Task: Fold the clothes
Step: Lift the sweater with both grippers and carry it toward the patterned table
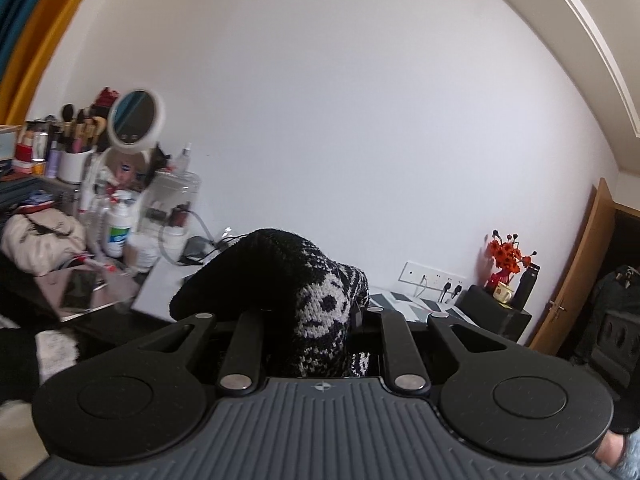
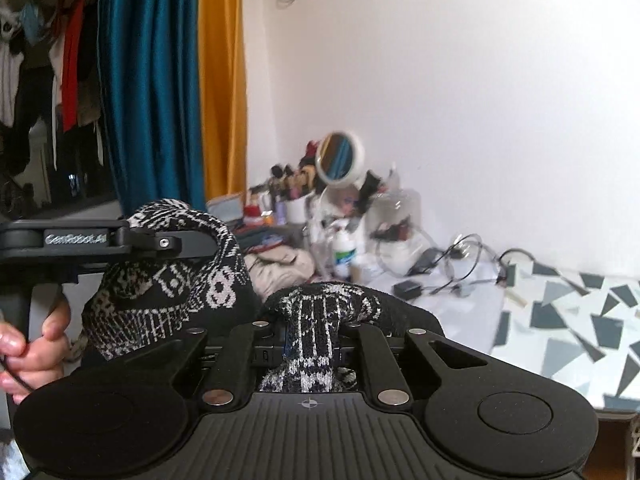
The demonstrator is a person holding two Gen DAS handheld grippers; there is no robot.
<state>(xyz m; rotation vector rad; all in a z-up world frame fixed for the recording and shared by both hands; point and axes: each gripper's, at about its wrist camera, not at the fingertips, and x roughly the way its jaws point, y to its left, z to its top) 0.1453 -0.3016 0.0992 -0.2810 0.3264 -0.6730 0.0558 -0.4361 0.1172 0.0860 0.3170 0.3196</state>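
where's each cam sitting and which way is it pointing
Left wrist: on the left gripper, looking along its fingers at the white wall and nightstand flowers; the jaws clamp the black-and-white knit.
Right wrist: on the right gripper, facing the curtains and cluttered dresser; it shows the left gripper and the hand holding it.
Shared: the knit, round mirror, dresser clutter.

mirror [image 1: 134, 118] behind the bottle [image 1: 118, 232] on the cluttered table [image 1: 160, 280]; flowers [image 1: 506, 256] far right.
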